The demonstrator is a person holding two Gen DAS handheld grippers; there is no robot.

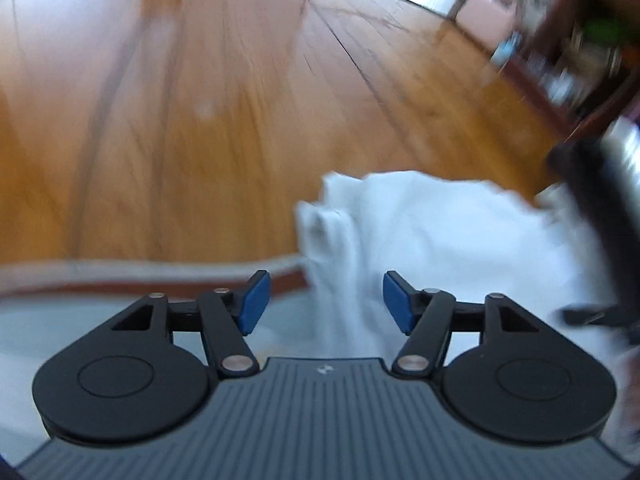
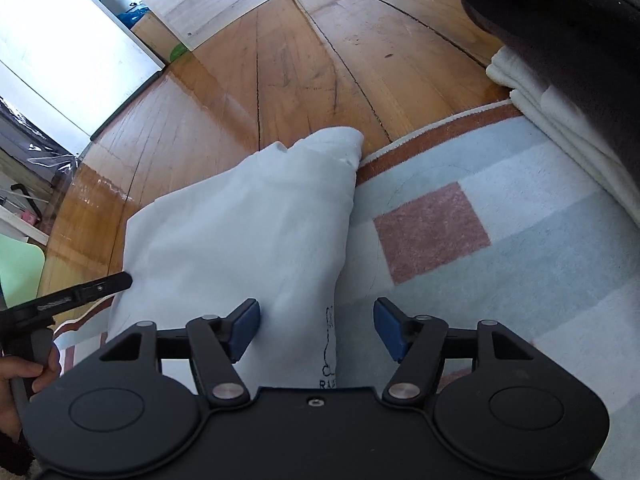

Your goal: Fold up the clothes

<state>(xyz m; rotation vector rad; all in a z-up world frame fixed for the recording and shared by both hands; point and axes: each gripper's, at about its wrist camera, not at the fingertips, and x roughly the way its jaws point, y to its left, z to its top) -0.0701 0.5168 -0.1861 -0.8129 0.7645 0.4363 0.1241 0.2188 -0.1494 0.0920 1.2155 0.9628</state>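
Observation:
A white garment (image 2: 240,232) lies folded on the rug, its far end reaching over the wooden floor. It has a small dark print near its right edge. It also shows in the blurred left wrist view (image 1: 432,240). My right gripper (image 2: 316,328) is open and empty just above the garment's near right edge. My left gripper (image 1: 326,300) is open and empty above the garment's left edge. The left gripper also shows at the left of the right wrist view (image 2: 80,292), held by a hand. The right gripper shows as a dark shape at the right of the left wrist view (image 1: 600,240).
A pale blue rug (image 2: 500,200) with a pink rectangle and a brown border lies under the garment. Folded cream cloth (image 2: 560,120) lies at the rug's far right under a dark shape. Wooden floor (image 2: 300,60) stretches beyond. A dark shelf (image 1: 580,40) stands at the far right.

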